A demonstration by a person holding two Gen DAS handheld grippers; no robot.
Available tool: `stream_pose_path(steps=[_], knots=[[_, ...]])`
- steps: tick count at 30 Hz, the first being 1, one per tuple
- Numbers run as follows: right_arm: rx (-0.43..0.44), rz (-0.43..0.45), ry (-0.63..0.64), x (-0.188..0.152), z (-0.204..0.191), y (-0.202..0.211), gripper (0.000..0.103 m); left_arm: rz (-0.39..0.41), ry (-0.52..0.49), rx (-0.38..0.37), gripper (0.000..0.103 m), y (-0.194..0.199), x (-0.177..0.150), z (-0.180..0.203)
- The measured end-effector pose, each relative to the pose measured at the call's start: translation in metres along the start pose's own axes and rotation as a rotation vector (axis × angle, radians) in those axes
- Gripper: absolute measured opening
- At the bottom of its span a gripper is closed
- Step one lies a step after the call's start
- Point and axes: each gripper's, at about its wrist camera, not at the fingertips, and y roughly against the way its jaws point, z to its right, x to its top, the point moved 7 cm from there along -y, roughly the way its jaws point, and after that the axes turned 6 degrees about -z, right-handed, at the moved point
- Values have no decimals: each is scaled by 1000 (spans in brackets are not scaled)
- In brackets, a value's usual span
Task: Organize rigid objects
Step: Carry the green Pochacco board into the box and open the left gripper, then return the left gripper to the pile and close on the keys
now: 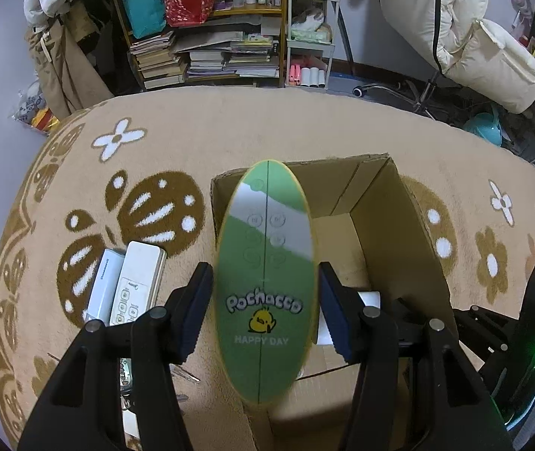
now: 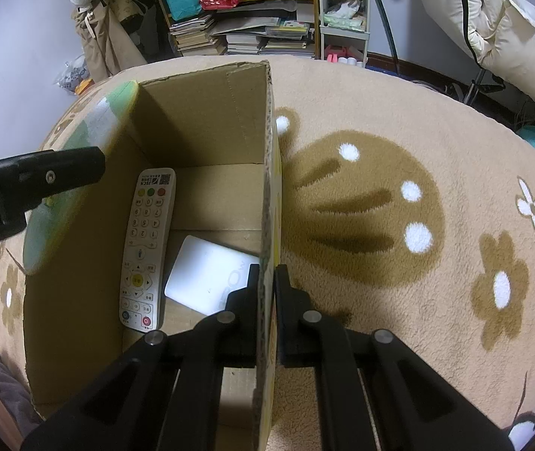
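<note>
My left gripper (image 1: 265, 302) is shut on a green oval Pochacco device (image 1: 263, 263), held upright above the left wall of an open cardboard box (image 1: 372, 188). From the right wrist view the same green device (image 2: 79, 173) hangs at the box's left side. My right gripper (image 2: 266, 282) is shut on the right wall of the box (image 2: 269, 188). Inside the box lie a white remote control (image 2: 147, 248) and a flat white rectangular device (image 2: 207, 274). Two white remotes (image 1: 128, 285) lie on the carpet left of the box.
A tan rug with brown butterflies and flowers (image 1: 147, 218) covers the floor. A cluttered bookshelf (image 1: 207, 49), a white cart (image 1: 310, 37) and an office chair (image 1: 466, 37) stand at the far side. Small items (image 1: 126, 372) lie under my left gripper.
</note>
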Motion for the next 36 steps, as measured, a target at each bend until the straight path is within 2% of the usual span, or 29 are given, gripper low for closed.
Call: stream_pose_path(steps=[5, 9, 12, 14, 18, 20, 22, 24, 28, 33, 36], knots=[[6, -1, -4, 1, -1, 1, 8, 13, 8, -12, 56, 9, 2, 0], [12, -1, -8, 1, 2, 1, 8, 6, -24, -9, 56, 17, 3, 1], [13, -1, -7, 1, 3, 0, 8, 41, -30, 25, 58, 29, 2, -4], [13, -1, -8, 1, 2, 0, 8, 55, -33, 37, 68, 35, 1, -8], [11, -1, -6, 1, 3, 0, 8, 83, -7, 58, 71, 49, -6, -28], [13, -1, -8, 1, 2, 1, 8, 87, 5, 67, 84, 54, -12, -39], [10, -1, -5, 1, 3, 0, 8, 111, 9, 97, 93, 61, -18, -52], [11, -1, -8, 1, 3, 0, 8, 125, 14, 138, 93, 66, -24, -65], [18, -1, -13, 1, 3, 0, 8, 87, 56, 157, 98, 62, -41, -98], [17, -1, -12, 2, 6, 0, 8, 35, 124, 158, 98, 49, -65, -130], [15, -1, -10, 2, 5, 0, 8, -3, 139, 184, 98, 37, -80, -147]])
